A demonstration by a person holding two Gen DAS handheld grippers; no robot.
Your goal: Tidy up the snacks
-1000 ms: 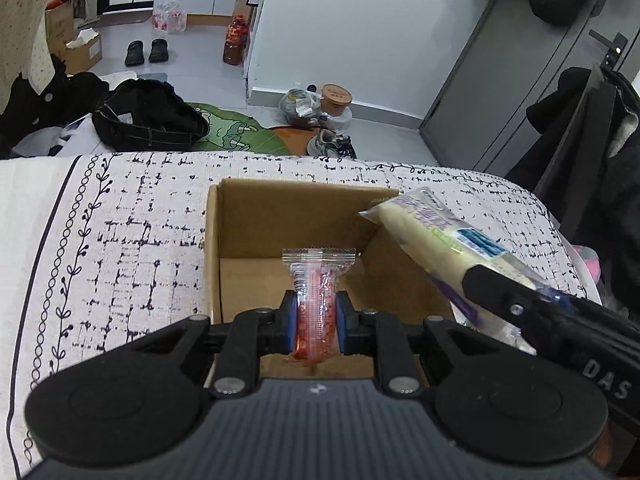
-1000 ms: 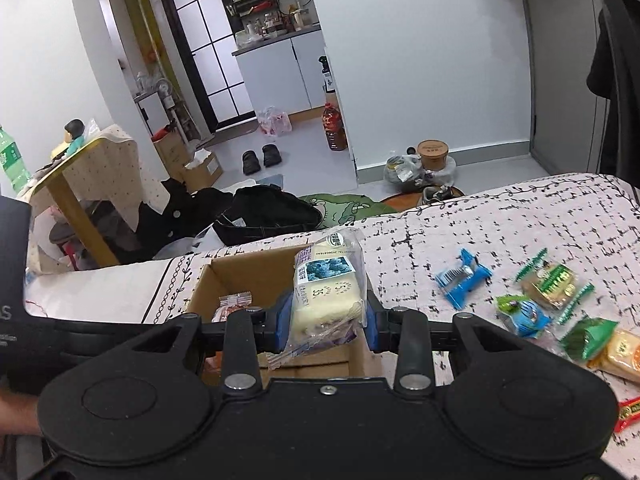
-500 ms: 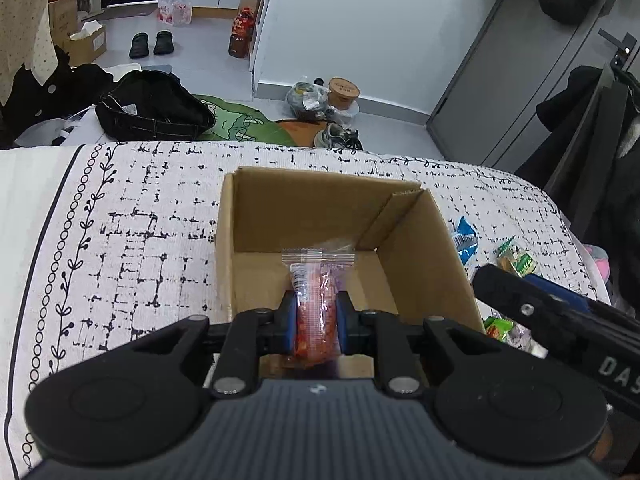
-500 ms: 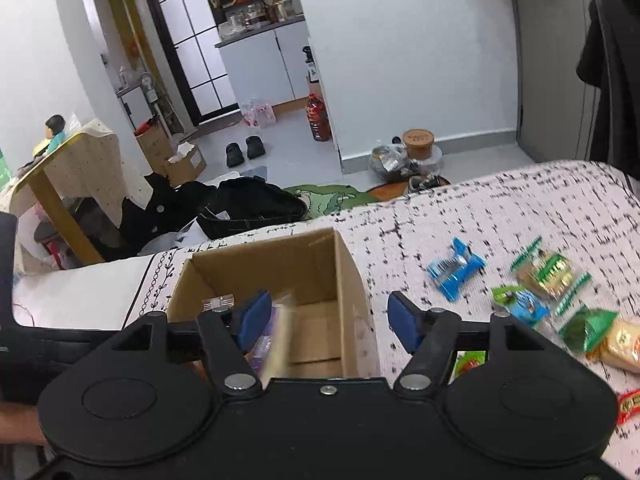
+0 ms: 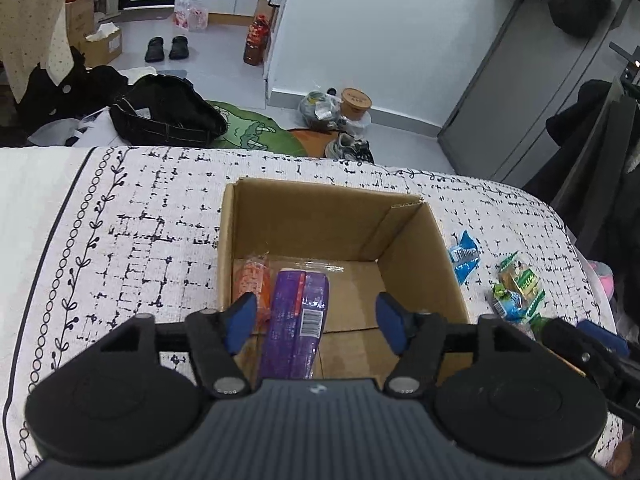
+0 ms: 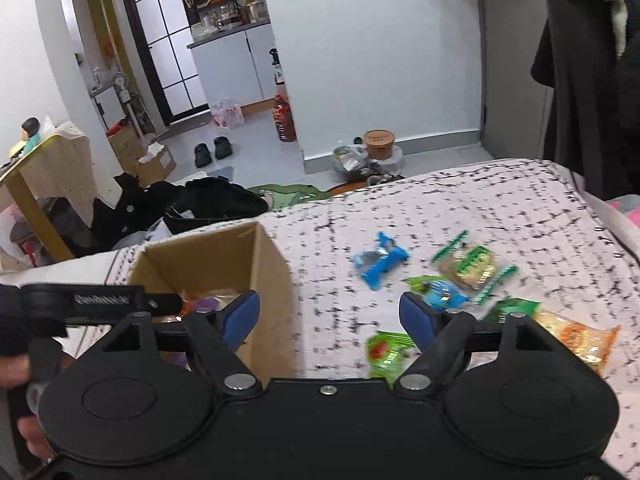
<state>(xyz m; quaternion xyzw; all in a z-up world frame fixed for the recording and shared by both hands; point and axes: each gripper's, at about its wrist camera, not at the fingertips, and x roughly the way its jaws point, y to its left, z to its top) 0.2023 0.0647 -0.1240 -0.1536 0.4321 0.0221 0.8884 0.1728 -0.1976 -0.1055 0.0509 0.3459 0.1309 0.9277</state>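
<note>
An open cardboard box (image 5: 416, 248) (image 6: 264, 264) stands on the patterned cloth. Inside it lie a red-orange snack packet (image 5: 253, 280) by the left wall and a long purple-backed packet (image 5: 298, 312) beside it. My left gripper (image 5: 316, 316) hovers over the box's near side, its jaws opening, nothing pressed between the pads. My right gripper (image 6: 330, 316) is over the cloth just right of the box, jaws opening and empty. Loose snacks lie to the right: a blue packet (image 6: 380, 260) (image 5: 464, 256), green-edged packets (image 6: 470, 266) (image 5: 518, 280), a small green one (image 6: 384, 354) and an orange one (image 6: 576, 334).
The cloth-covered surface (image 5: 120, 232) ends at a far edge, with floor clutter beyond: a black bag (image 5: 168, 114), shoes, bottles. Dark coats (image 6: 592, 80) hang at the right. A person's hand (image 6: 16, 368) holds the left gripper at the right wrist view's left edge.
My left gripper let go of the red packet, which now lies in the box. My right gripper released the long packet into the box and swung right toward the loose snacks.
</note>
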